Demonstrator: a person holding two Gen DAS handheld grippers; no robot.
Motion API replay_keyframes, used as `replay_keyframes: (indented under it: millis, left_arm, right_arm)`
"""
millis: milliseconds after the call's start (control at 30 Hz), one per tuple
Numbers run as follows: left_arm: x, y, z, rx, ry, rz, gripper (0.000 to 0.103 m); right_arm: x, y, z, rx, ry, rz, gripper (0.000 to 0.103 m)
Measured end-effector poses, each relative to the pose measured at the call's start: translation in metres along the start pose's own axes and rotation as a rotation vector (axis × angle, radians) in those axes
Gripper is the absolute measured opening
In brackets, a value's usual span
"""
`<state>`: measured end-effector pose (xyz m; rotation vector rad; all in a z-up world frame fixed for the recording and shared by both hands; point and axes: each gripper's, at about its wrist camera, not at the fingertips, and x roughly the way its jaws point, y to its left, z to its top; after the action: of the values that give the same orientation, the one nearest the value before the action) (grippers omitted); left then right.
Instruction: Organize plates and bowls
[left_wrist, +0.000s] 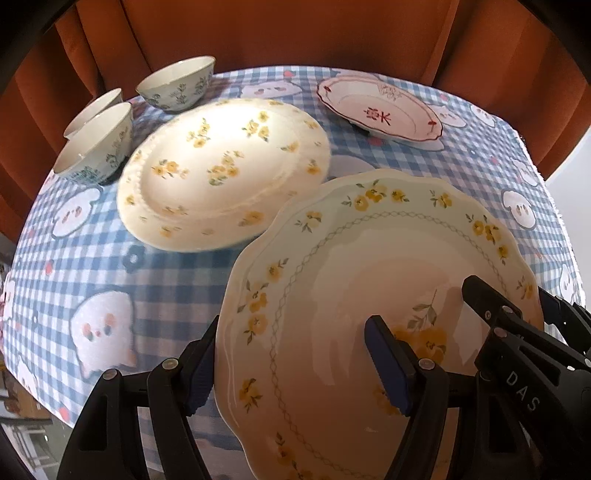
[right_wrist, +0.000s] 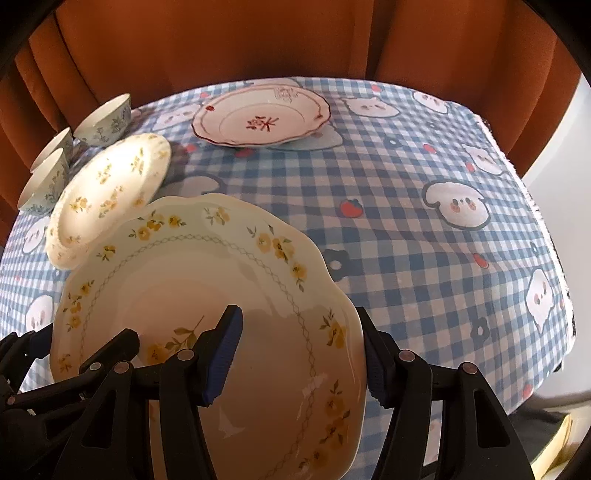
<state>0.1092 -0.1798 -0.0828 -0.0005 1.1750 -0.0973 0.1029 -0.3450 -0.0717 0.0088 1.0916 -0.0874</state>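
Note:
A scalloped cream plate with yellow flowers (left_wrist: 354, 280) (right_wrist: 177, 273) is held tilted above the checked tablecloth. My left gripper (left_wrist: 295, 365) is shut on its left rim. My right gripper (right_wrist: 299, 354) is shut on its right rim and also shows in the left wrist view (left_wrist: 517, 325). A round yellow-flowered plate (left_wrist: 221, 173) (right_wrist: 107, 192) lies on the cloth beyond it. A pink plate with a red motif (left_wrist: 380, 107) (right_wrist: 262, 114) lies at the far side. Three floral bowls (left_wrist: 96, 147) (right_wrist: 103, 122) stand at the far left.
The table carries a blue and white checked cloth (right_wrist: 406, 229) with cartoon figures. An orange curtain (left_wrist: 295, 33) hangs behind the table. The table's right edge (right_wrist: 546, 236) drops off near a white wall.

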Motion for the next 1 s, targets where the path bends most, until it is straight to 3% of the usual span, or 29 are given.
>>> replay_keyframes:
  millis: [433, 1000]
  left_arm:
    - [-0.028, 0.096, 0.0, 0.031, -0.04, -0.027, 0.075]
    - [-0.029, 0.222, -0.009, 0.011, -0.02, 0.011, 0.075]
  right_arm:
    - [-0.036, 0.094, -0.003, 0.038, -0.048, -0.032, 0.064]
    - [-0.031, 0.226, -0.013, 0.026, -0.035, 0.006, 0.064]
